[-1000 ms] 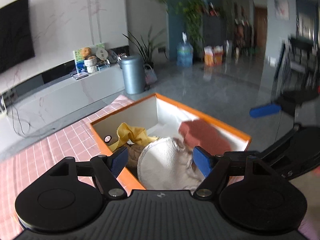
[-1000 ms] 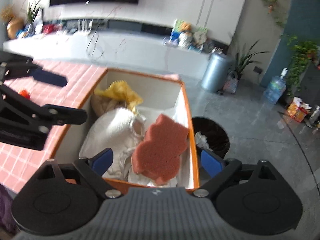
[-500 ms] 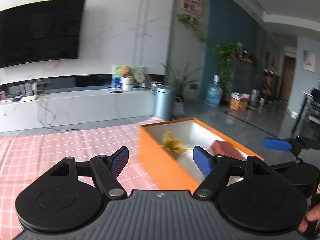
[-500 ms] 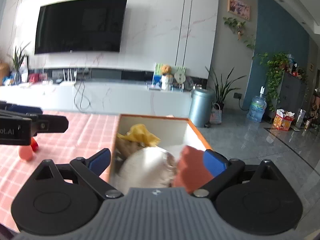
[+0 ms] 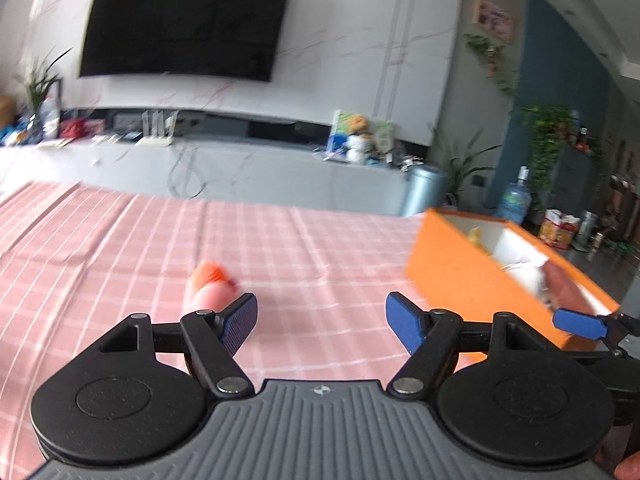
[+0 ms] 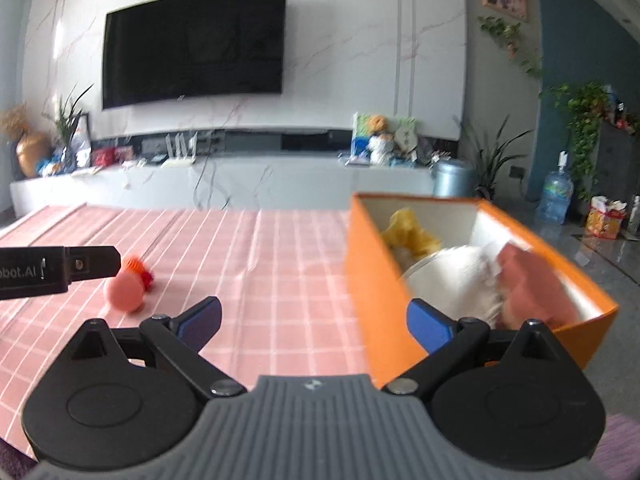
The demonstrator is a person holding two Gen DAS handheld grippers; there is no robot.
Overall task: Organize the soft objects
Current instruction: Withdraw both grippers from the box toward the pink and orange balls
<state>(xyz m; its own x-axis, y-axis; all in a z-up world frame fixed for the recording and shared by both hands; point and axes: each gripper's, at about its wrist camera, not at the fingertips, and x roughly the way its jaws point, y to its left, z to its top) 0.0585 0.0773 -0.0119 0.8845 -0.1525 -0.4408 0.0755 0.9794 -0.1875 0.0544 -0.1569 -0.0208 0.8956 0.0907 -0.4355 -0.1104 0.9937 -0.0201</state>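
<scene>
A pink soft toy with an orange tuft (image 5: pixel 208 286) (image 6: pixel 126 284) lies on the pink checked tablecloth (image 5: pixel 312 248) (image 6: pixel 256 248). My left gripper (image 5: pixel 320 320) is open and empty, with the toy just beyond its left finger. The orange box (image 5: pixel 460 280) (image 6: pixel 380 292) stands at the right and holds a yellow cloth (image 6: pixel 410 234), a white soft item (image 6: pixel 452 276) and a reddish sponge (image 6: pixel 532 280). My right gripper (image 6: pixel 314 322) is open and empty beside the box's near left wall. One finger of the left gripper (image 6: pixel 56 270) juts in from the left.
A long white TV cabinet (image 6: pixel 240 180) with a wall TV (image 6: pixel 192 44) runs behind the table. On the floor to the right are a grey bin (image 6: pixel 452 178), potted plants and a water bottle (image 6: pixel 556 196). The right gripper's blue tip (image 5: pixel 578 326) shows near the box.
Both views have swung left from above the box to the tablecloth. The box now sits at the right, and the pink toy has come into view. Both grippers stayed open.
</scene>
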